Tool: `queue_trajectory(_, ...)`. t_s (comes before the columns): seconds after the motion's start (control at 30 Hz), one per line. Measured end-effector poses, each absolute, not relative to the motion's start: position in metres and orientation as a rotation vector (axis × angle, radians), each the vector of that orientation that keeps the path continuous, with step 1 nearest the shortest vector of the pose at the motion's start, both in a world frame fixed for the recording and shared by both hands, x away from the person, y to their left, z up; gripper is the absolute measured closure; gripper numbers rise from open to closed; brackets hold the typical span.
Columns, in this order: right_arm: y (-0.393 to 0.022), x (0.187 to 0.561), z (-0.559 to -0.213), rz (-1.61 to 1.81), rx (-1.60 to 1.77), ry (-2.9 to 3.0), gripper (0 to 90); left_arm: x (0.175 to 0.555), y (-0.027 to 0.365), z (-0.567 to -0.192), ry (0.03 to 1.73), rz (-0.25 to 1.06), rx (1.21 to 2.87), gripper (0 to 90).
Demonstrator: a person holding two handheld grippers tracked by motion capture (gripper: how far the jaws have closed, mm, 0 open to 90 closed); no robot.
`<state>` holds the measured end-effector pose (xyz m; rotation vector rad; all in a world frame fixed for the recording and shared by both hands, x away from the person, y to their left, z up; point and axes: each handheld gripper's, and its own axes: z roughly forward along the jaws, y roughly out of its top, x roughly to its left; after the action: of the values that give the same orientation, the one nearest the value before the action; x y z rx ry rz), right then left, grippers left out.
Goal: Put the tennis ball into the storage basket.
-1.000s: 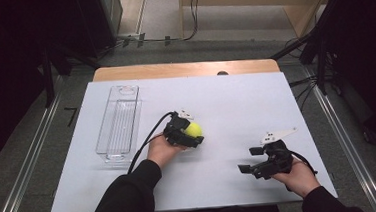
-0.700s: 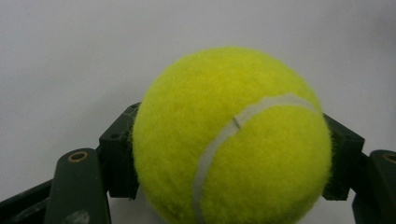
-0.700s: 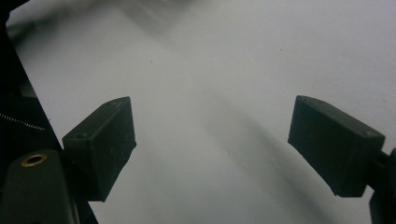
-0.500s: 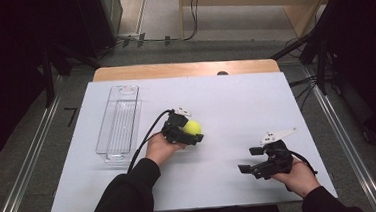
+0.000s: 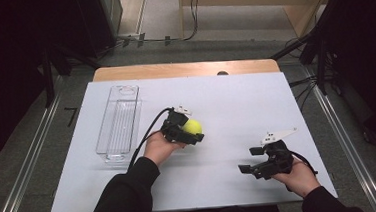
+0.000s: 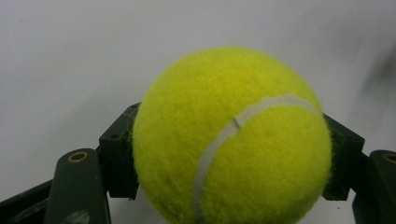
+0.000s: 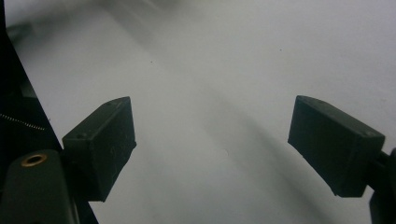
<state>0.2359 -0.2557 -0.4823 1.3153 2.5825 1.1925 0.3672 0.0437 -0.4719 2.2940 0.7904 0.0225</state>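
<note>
Right then, the left claw (image 5: 192, 131) was clamped on the yellow tennis ball (image 5: 193, 127), one black jaw pressed against each side of it, as the left gripper view made plain with the ball (image 6: 232, 140) bulging between the pads and its white seam curving across the front. Ball and claw sat near the middle of the white bench (image 5: 235, 97), the person's left hand (image 5: 160, 147) wrapped under the gripper and a black cable looping off toward the near edge. Over on the other side, the right claw (image 5: 252, 160) stood apart, jaws wide with nothing between them; the right gripper view showed bare white surface in the gap (image 7: 212, 149). That right hand (image 5: 296, 176) rested low near the front right corner of the bench, well apart from the ball. A clear plastic tray (image 5: 119, 122) lay lengthwise on the left part of the bench, just beside the left forearm's line but not touching the claw.
</note>
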Motion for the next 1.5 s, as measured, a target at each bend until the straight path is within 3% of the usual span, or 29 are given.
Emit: queue_trajectory(1.5, -0.256, 0.236, -0.482, 1.192, 1.314, 2.581, 12.8, 0.358, 0.052, -0.409, 0.737, -0.044, 2.322, 26.8)
